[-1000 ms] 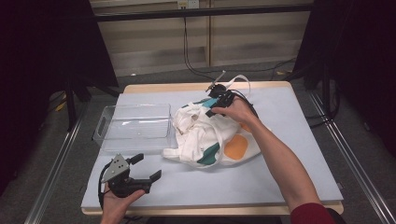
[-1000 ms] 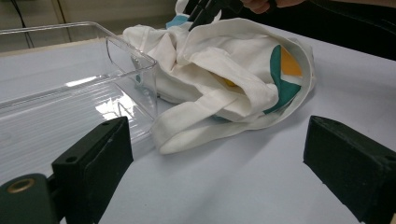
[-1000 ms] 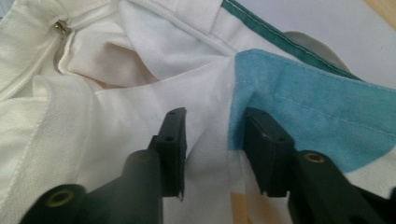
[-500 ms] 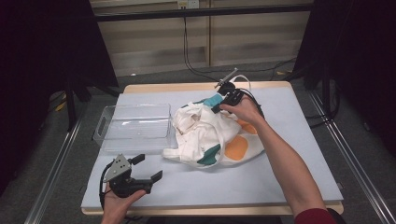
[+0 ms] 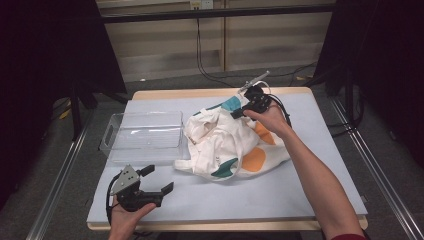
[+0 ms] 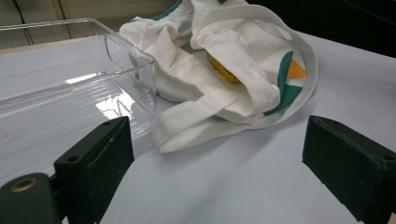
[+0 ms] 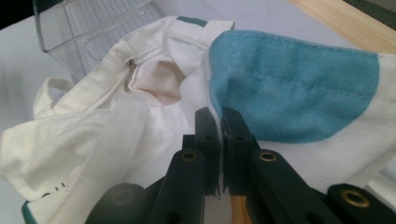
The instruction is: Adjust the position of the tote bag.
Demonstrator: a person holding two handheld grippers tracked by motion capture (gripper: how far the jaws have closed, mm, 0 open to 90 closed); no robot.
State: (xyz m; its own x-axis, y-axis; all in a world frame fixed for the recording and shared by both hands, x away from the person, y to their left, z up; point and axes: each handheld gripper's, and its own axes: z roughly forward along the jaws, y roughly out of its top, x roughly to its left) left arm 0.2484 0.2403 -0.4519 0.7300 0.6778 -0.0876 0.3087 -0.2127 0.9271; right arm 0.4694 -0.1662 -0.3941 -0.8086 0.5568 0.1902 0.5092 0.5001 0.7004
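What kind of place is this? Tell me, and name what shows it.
Probably a lab or recording workspace, not a home: a bare table with metal side rails, dark curtains at both sides, and cables hanging down the back wall.

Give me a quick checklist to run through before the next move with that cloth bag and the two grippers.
1. Right gripper clamped on the bag's edge: ok, its jaws have just closed with the fabric pinched between them.
2. Cloth bag free of the clear bin: cannot tell, the bag lies right against the bin's corner.
3. Left gripper ready to help: ok, open, resting on the table short of the bag.
4. Bag strap within the left gripper's path: ok, it lies just ahead of the open jaws.
5. Bag's contents: cannot tell, something yellow shows inside the folds.
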